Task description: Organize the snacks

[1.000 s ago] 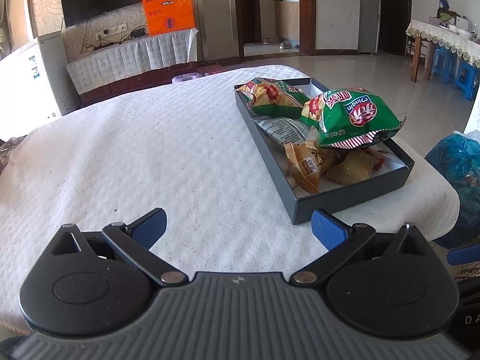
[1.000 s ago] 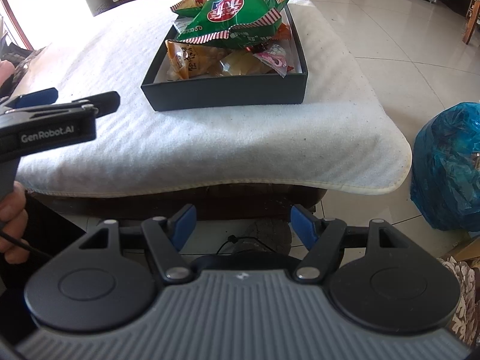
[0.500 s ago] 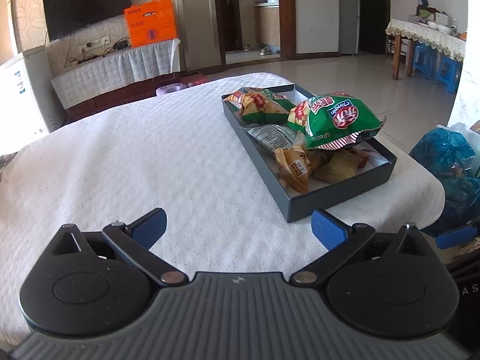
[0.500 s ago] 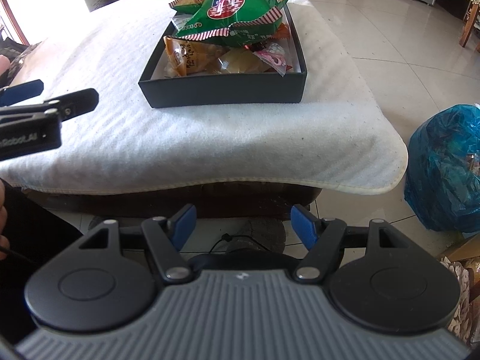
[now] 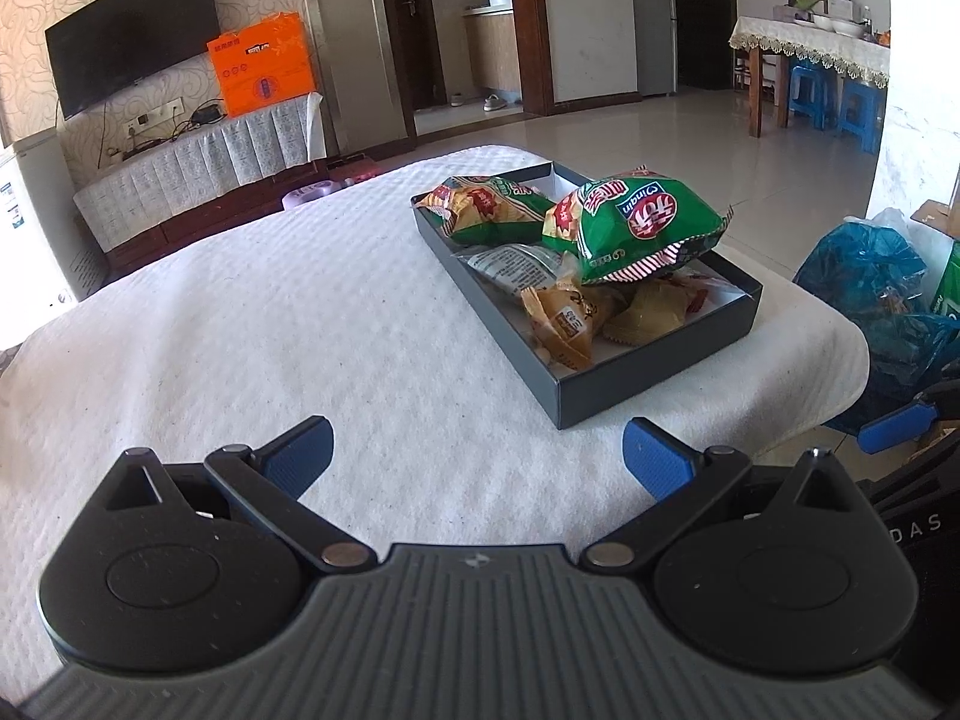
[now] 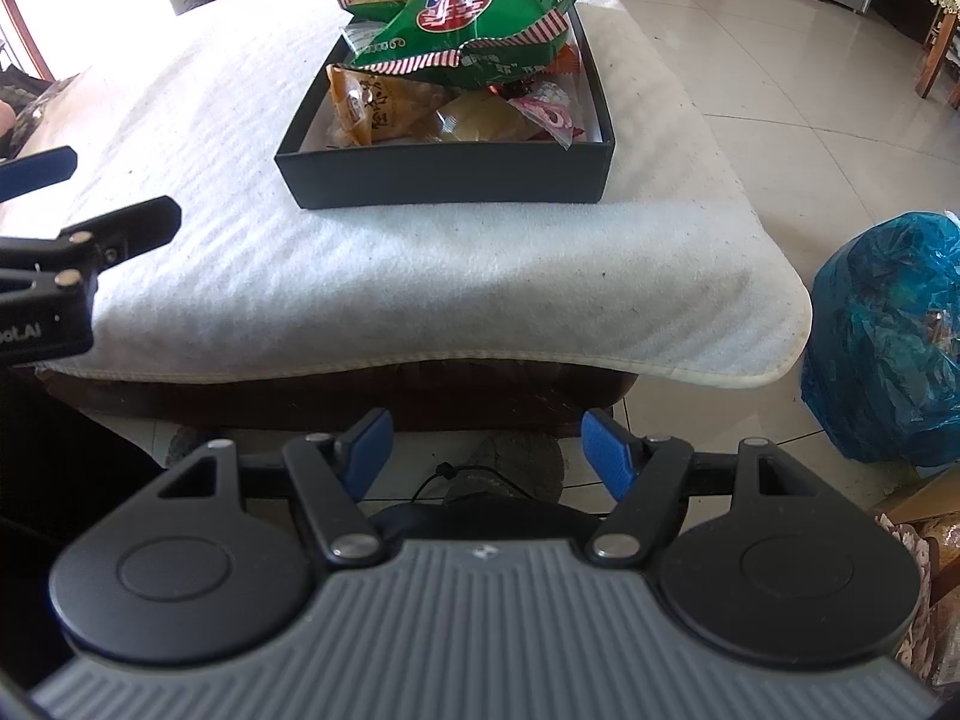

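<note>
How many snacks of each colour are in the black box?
Green bags: 2
Yellow-brown packets: 2
Silver packet: 1
Pink packet: 1
Total: 6 in sight; more may hide underneath.
</note>
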`<control>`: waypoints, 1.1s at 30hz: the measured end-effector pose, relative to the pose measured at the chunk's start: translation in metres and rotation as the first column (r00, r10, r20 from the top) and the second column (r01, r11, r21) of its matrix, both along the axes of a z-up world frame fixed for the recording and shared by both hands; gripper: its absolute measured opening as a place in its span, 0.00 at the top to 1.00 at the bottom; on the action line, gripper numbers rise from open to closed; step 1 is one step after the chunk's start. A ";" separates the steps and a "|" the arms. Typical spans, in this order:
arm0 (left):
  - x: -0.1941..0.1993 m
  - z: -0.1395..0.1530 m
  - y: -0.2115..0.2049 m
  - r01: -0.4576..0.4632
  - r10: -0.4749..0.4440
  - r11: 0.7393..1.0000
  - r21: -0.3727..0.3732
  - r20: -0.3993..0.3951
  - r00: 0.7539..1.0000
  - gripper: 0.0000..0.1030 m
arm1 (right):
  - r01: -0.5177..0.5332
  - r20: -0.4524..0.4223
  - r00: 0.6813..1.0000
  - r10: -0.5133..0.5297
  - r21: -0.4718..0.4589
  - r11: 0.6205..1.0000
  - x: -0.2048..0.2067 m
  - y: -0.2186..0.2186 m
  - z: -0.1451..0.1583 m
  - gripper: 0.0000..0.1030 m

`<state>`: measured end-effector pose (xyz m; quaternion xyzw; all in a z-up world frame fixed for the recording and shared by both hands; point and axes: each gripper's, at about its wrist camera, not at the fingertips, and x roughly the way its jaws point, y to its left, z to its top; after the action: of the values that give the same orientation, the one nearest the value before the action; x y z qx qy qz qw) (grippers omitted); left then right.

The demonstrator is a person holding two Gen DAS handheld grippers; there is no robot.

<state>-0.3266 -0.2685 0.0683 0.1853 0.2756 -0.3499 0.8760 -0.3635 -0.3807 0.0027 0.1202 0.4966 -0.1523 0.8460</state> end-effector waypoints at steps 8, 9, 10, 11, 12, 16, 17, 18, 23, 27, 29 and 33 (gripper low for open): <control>-0.001 0.000 0.000 0.010 -0.010 1.000 0.002 -0.001 1.000 0.00 | -0.001 -0.003 1.000 0.001 -0.003 1.000 0.000 0.001 -0.001 0.30; -0.001 0.000 0.000 0.010 -0.010 1.000 0.001 0.000 1.000 0.00 | -0.001 -0.003 1.000 0.001 -0.003 1.000 0.000 0.001 -0.001 0.30; -0.001 0.000 0.000 0.009 -0.009 1.000 0.002 0.000 1.000 0.00 | 0.000 -0.003 1.000 0.000 -0.002 1.000 0.000 0.001 -0.001 0.30; -0.001 0.000 0.000 0.011 -0.011 1.000 0.001 0.000 1.000 0.00 | 0.000 -0.003 1.000 0.000 -0.002 1.000 0.000 0.001 -0.001 0.30; -0.001 0.000 0.000 0.010 -0.010 1.000 0.001 0.000 1.000 0.00 | 0.000 -0.002 1.000 0.000 -0.002 1.000 0.000 0.001 -0.001 0.30; -0.001 0.001 0.000 0.011 -0.011 1.000 0.003 0.000 1.000 0.00 | 0.000 -0.003 1.000 0.000 -0.003 1.000 0.000 0.001 -0.001 0.30; -0.001 0.000 0.000 0.010 -0.010 1.000 0.002 0.000 1.000 0.00 | 0.000 -0.002 1.000 0.000 -0.002 1.000 0.000 0.001 0.000 0.30; -0.002 0.000 0.000 0.010 -0.010 1.000 0.003 0.001 1.000 0.00 | 0.001 -0.002 1.000 -0.001 -0.001 1.000 0.000 0.001 0.000 0.30; -0.001 0.000 0.000 0.012 -0.012 1.000 0.002 -0.001 1.000 0.00 | 0.001 0.000 1.000 -0.001 -0.001 1.000 -0.001 0.001 -0.001 0.30; -0.002 0.000 -0.001 0.012 -0.012 1.000 0.003 -0.001 1.000 0.00 | 0.001 0.000 1.000 -0.001 -0.001 1.000 -0.001 0.001 0.000 0.30; -0.002 0.000 -0.001 0.013 -0.013 1.000 0.003 -0.001 1.000 0.00 | 0.001 0.000 1.000 -0.001 -0.001 1.000 -0.001 0.001 0.000 0.30; -0.004 0.002 0.004 0.007 -0.006 0.999 -0.038 0.030 1.000 0.00 | 0.001 0.000 1.000 -0.001 -0.002 1.000 -0.001 0.001 0.000 0.30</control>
<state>-0.3310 -0.2648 0.0706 0.1748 0.2553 -0.3553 0.8821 -0.3647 -0.3801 0.0024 0.1198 0.4964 -0.1533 0.8460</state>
